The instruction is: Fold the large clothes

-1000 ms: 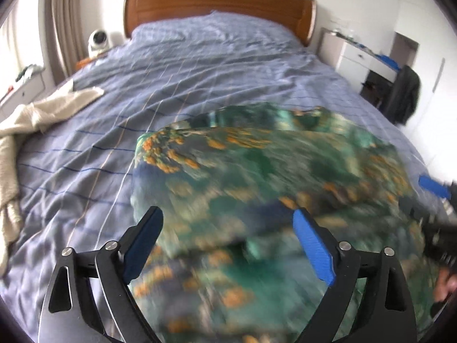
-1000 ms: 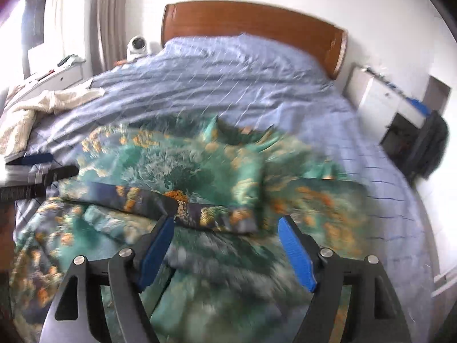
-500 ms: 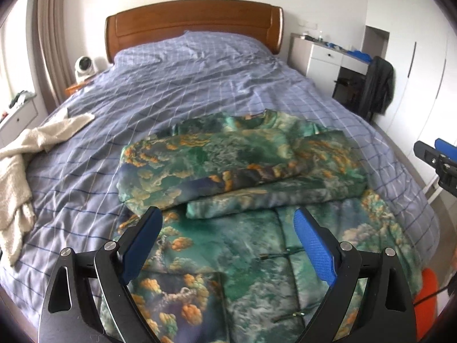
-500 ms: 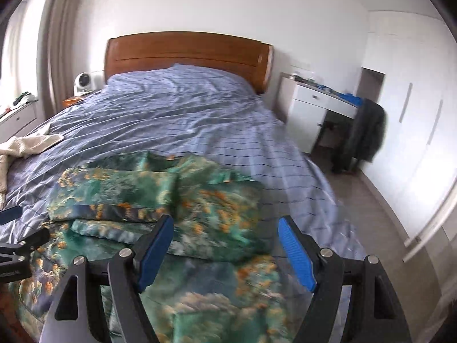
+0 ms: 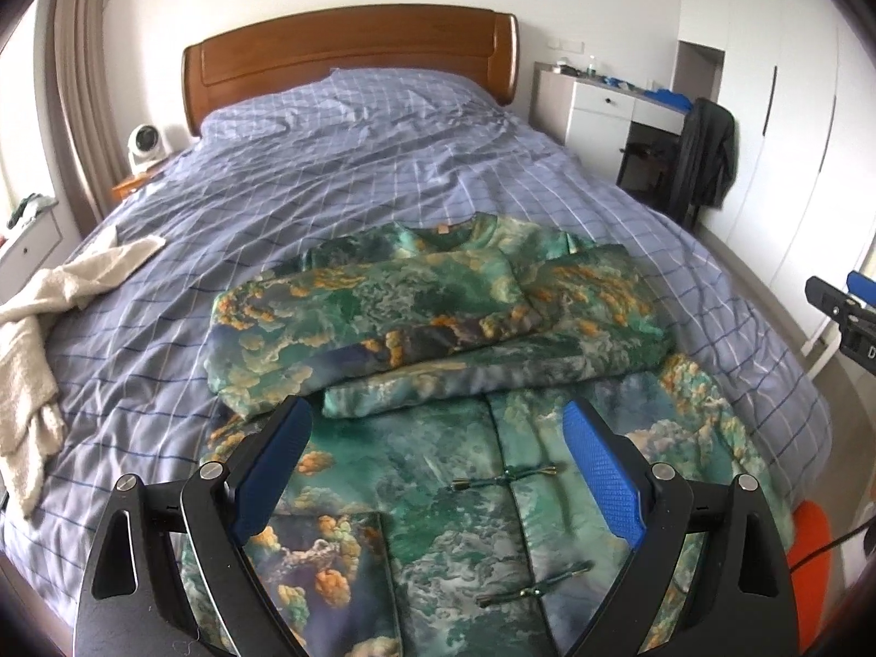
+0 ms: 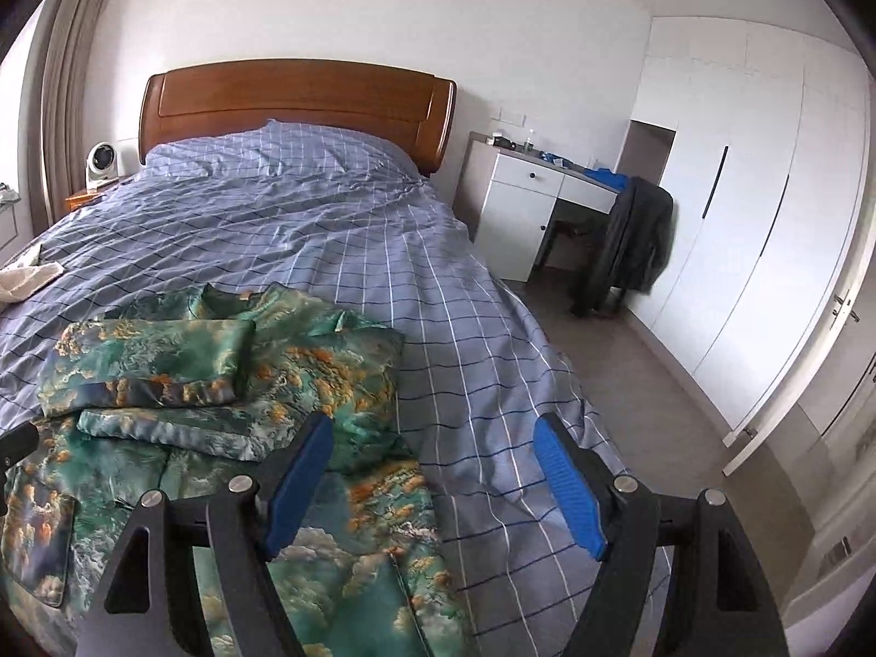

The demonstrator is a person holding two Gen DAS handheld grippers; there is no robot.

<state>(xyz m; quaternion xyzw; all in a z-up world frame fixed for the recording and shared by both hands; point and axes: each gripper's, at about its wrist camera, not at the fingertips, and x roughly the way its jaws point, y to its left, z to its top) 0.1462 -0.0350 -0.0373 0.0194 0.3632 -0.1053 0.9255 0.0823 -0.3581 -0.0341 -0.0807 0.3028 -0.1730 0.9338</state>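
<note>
Both claws hang wide open and empty above the foot of a bed (image 5: 383, 164). Left claw (image 5: 438, 471) has its blue pads spread apart over the lower half of a green and orange patterned robe (image 5: 438, 328), gripping nothing. Right claw (image 6: 432, 482) is equally spread, its left pad above the robe's right edge and its right pad above bare blue checked bedding, gripping nothing. Robe lies flat near the foot of the bed, collar toward the wooden headboard (image 5: 350, 49), hem toward the claws, so its long axis runs straight away from both claws. Both sleeves are already folded across the chest, forming a band that runs crosswise just beyond the left claw's pads. Below that band the body of the robe, with two knotted closures down its front, spreads out directly under the left claw and runs out of view at the bottom. Left claw sits roughly over the robe's centre line; right claw sits off to the robe's right side, partly past its edge. Judging from this layout, the next fold is likely lengthwise, hem up toward collar, so each claw would need to drop back to a hem corner nearest itself. A cream towel (image 5: 49, 317) lies on the bed well to the left, apart from the robe.
</note>
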